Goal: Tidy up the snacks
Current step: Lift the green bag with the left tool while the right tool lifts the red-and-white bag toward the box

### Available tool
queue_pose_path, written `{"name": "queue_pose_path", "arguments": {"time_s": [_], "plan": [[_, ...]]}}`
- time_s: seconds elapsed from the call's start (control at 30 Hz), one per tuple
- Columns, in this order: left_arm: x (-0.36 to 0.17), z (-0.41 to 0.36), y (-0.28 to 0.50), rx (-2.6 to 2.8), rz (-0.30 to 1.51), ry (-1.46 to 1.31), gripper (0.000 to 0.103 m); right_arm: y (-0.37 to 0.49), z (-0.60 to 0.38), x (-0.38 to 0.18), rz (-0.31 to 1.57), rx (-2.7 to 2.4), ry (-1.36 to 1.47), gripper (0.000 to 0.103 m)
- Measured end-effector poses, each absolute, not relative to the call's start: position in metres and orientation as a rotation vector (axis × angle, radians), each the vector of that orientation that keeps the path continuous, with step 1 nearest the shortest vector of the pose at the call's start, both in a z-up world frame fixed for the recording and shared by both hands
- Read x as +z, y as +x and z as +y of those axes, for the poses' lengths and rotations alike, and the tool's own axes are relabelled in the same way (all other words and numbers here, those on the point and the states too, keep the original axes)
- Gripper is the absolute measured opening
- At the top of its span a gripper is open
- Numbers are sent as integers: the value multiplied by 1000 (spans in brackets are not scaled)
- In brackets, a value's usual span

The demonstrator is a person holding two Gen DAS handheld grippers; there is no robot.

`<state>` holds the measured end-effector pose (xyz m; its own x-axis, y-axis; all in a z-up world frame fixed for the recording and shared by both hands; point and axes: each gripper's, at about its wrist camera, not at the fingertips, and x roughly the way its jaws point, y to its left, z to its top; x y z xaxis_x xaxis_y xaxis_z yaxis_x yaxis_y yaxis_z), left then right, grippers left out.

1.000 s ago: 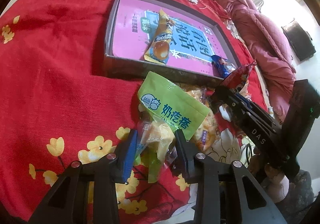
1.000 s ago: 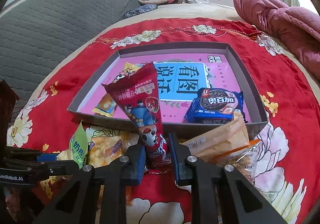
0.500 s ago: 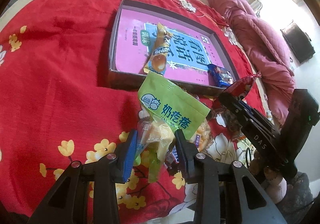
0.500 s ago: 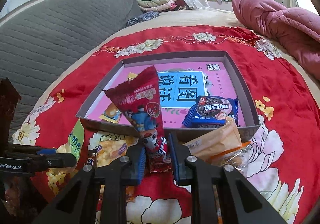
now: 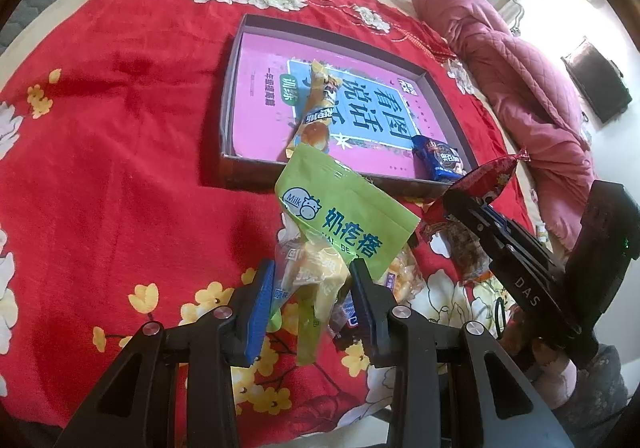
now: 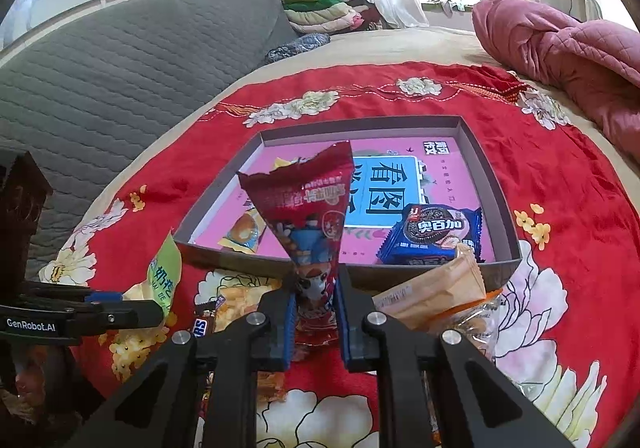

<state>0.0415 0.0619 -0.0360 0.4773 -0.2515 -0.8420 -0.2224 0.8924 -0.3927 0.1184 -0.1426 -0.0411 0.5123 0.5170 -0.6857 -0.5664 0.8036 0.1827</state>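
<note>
The right gripper [image 6: 314, 294] had just pinched tight on the red snack packet [image 6: 306, 207], lifting it near the shallow box [image 6: 502, 203]. The left gripper [image 5: 312, 284] clamped the green milk-snack pouch [image 5: 344, 215], also raised. Both looked ready for the box.

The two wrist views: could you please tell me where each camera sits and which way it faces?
Left wrist: on the left tool, angled down at the green milk-snack pouch it grips; the right tool shows at right.
Right wrist: on the right tool, facing the tray, shut on the red snack packet; the left tool shows at left.
Shared: tray, both packets, blue cookie pack.
</note>
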Motion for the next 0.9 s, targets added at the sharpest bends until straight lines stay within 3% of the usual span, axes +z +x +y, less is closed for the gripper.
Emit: {"name": "queue_pose_path", "arguments": {"time_s": [0.9], "plan": [[-13,55,46,8,1043,-445,38,119,-152,-28,762,679,-6,17]]}}
